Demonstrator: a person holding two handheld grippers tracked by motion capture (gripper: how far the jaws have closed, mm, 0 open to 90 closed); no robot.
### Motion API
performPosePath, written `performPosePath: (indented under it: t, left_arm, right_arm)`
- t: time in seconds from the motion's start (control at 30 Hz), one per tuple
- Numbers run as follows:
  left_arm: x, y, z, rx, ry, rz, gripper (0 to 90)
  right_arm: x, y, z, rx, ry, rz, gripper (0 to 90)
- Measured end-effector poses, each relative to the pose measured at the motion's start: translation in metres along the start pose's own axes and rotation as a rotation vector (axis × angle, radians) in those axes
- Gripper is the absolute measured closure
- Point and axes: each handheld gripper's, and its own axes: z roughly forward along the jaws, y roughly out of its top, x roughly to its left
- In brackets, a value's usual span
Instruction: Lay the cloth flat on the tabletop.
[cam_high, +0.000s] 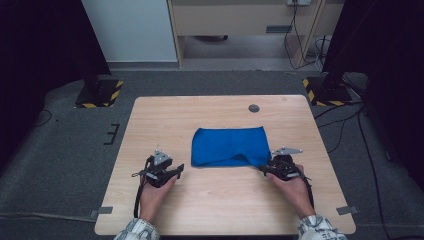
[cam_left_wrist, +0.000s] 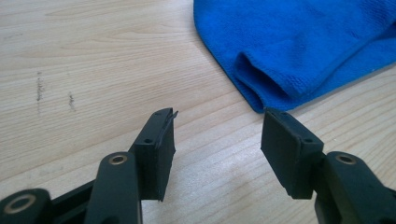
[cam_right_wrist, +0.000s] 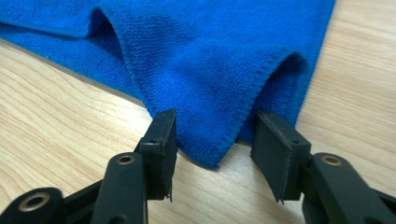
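A blue folded cloth (cam_high: 229, 146) lies flat at the middle of the wooden table (cam_high: 220, 205). My left gripper (cam_high: 178, 170) rests low over the table, left of the cloth's near left corner. In the left gripper view its jaws (cam_left_wrist: 217, 140) stand open over bare wood, with the cloth's folded corner (cam_left_wrist: 261, 88) just ahead and to the right. My right gripper (cam_high: 264, 169) sits at the cloth's near right corner. In the right gripper view that corner (cam_right_wrist: 210, 154) hangs between the open jaws (cam_right_wrist: 215, 140), and neither pad presses on it.
A small dark round insert (cam_high: 254, 108) sits near the table's far edge. On the floor beyond stand two stand bases with yellow-black stripes (cam_high: 99, 93) (cam_high: 325, 91), with cables at the right. Bare wood surrounds the cloth on all sides.
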Motion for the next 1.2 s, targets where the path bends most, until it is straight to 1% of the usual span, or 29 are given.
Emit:
performPosePath:
  t: [0.07, 0.17, 0.23, 0.33, 0.47, 0.57, 0.7, 0.8, 0.83, 0.87, 1.03, 1.07, 1.2]
  left_arm:
    - [-0.002, 0.0, -0.001, -0.003, 0.004, 0.013, 44.0]
    - [-0.003, 0.001, -0.001, -0.002, 0.001, 0.021, 44.2]
    - [-0.004, 0.001, -0.001, -0.004, -0.003, 0.022, 44.3]
    - [-0.006, 0.001, -0.001, -0.004, -0.011, 0.024, 45.1]
    - [-0.01, 0.002, 0.002, 0.006, -0.027, 0.033, 46.4]
    - [-0.012, 0.006, 0.007, 0.028, -0.031, 0.051, 47.2]
    - [-0.015, 0.012, 0.01, 0.034, -0.045, 0.055, 49.6]
    - [-0.023, 0.016, 0.014, 0.037, -0.067, 0.085, 48.9]
    - [-0.027, 0.017, 0.017, 0.04, -0.069, 0.099, 48.2]
    - [-0.029, 0.018, 0.019, 0.044, -0.068, 0.104, 47.2]
    - [-0.033, 0.023, 0.03, 0.053, -0.073, 0.107, 44.5]
    - [-0.034, 0.024, 0.031, 0.058, -0.073, 0.104, 43.8]
    - [-0.037, 0.029, 0.035, 0.047, -0.09, 0.087, 43.7]
  right_arm:
    - [0.002, 0.001, 0.001, -0.003, 0.007, -0.001, 57.8]
    - [0.004, 0.003, 0.001, -0.012, 0.022, -0.016, 73.5]
    - [0.004, 0.003, -0.002, -0.025, 0.029, -0.016, 80.2]
    - [0.002, 0.004, -0.007, -0.045, 0.041, -0.021, 86.7]
    - [-0.003, 0.002, -0.017, -0.048, 0.047, -0.028, 88.3]
    - [-0.01, -0.001, -0.024, -0.054, 0.052, -0.012, 88.4]
    - [-0.013, -0.001, -0.026, -0.06, 0.064, 0.006, 88.3]
    - [-0.011, -0.002, -0.024, -0.054, 0.066, -0.005, 88.2]
    - [-0.011, -0.002, -0.023, -0.05, 0.069, -0.004, 88.2]
    - [-0.011, -0.002, -0.023, -0.047, 0.072, -0.003, 88.1]
    - [-0.01, -0.002, -0.024, -0.052, 0.076, 0.0, 88.0]
    - [-0.01, -0.002, -0.023, -0.054, 0.076, -0.004, 87.9]
    - [-0.009, -0.003, -0.023, -0.049, 0.08, -0.009, 87.8]
